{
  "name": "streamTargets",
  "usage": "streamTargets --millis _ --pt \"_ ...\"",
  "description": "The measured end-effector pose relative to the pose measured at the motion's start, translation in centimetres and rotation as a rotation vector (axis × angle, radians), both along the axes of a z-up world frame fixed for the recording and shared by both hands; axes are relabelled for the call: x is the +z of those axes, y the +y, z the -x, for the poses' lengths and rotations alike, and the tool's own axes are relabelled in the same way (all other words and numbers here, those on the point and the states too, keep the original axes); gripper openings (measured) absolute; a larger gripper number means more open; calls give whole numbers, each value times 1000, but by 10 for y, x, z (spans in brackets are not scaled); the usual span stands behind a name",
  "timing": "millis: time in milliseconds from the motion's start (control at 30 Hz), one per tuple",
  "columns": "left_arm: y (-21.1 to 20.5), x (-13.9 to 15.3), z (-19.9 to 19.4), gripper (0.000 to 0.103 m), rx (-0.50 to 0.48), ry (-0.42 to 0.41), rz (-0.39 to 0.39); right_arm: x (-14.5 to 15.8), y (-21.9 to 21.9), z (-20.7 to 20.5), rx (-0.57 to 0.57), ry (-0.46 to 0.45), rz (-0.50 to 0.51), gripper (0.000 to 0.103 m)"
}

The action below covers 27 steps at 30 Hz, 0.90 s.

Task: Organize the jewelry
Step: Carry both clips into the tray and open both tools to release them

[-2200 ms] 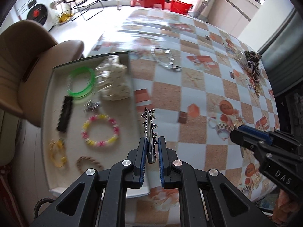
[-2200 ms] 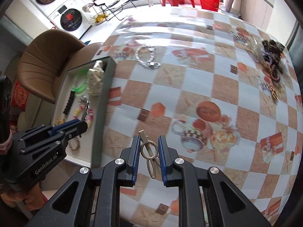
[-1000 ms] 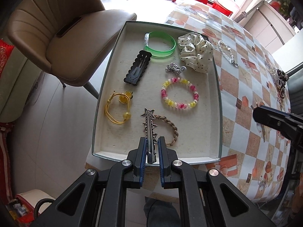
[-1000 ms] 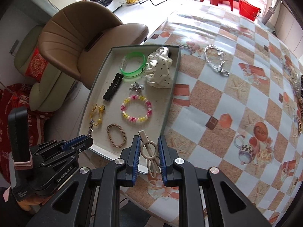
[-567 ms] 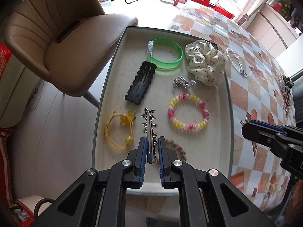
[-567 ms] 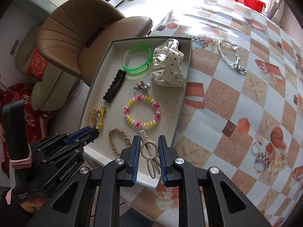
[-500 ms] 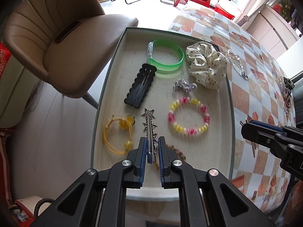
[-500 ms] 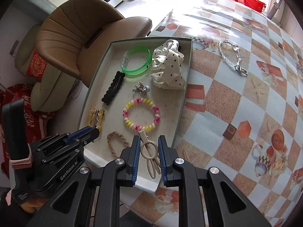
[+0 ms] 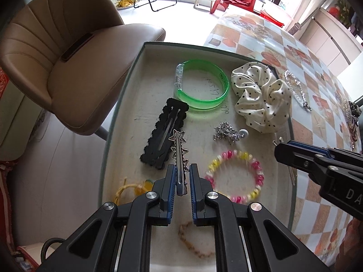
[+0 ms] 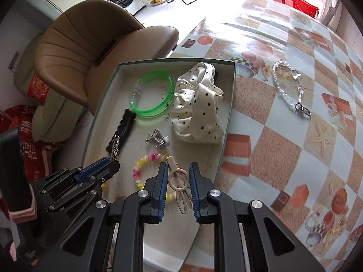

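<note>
My left gripper (image 9: 181, 170) is shut on a silver star hair clip (image 9: 178, 149) and holds it over the grey tray (image 9: 127, 83), by the black hair clip (image 9: 164, 133). My right gripper (image 10: 178, 170) is shut on a beige hair clip (image 10: 179, 183) over the tray's near right part, above the pink and yellow bead bracelet (image 10: 141, 170). The tray also holds a green bangle (image 9: 200, 83), a white dotted scrunchie (image 9: 261, 97), a silver charm (image 9: 228, 131), a yellow hair tie (image 9: 127, 190) and a braided band (image 9: 190, 240).
A silver chain bracelet (image 10: 289, 86) lies on the checked tablecloth (image 10: 295, 136) right of the tray. More jewelry (image 9: 351, 117) is piled at the table's far right. A brown chair (image 9: 68, 34) stands left of the tray.
Both grippers have moved forward and lower over the tray with their clips. The star clip is now beside the black hair clip.
</note>
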<state>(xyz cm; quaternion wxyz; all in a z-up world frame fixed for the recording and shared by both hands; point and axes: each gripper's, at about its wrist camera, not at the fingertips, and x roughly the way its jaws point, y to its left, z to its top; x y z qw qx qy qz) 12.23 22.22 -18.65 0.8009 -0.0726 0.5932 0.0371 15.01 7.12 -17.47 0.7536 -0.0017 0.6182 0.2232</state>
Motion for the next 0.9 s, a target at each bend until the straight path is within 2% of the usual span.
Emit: streamTargets --millis 167,500,900 --pt "-2 -12 -7 15 -2 12 -16 -15 6 -11 -8 12 26 21" --pt "-6 -12 -11 15 -9 -5 -42 -36 19 -16 1 23 59 21" --pt "-8 -12 -11 15 -5 -2 -58 -37 28 -14 22 6 65 21"
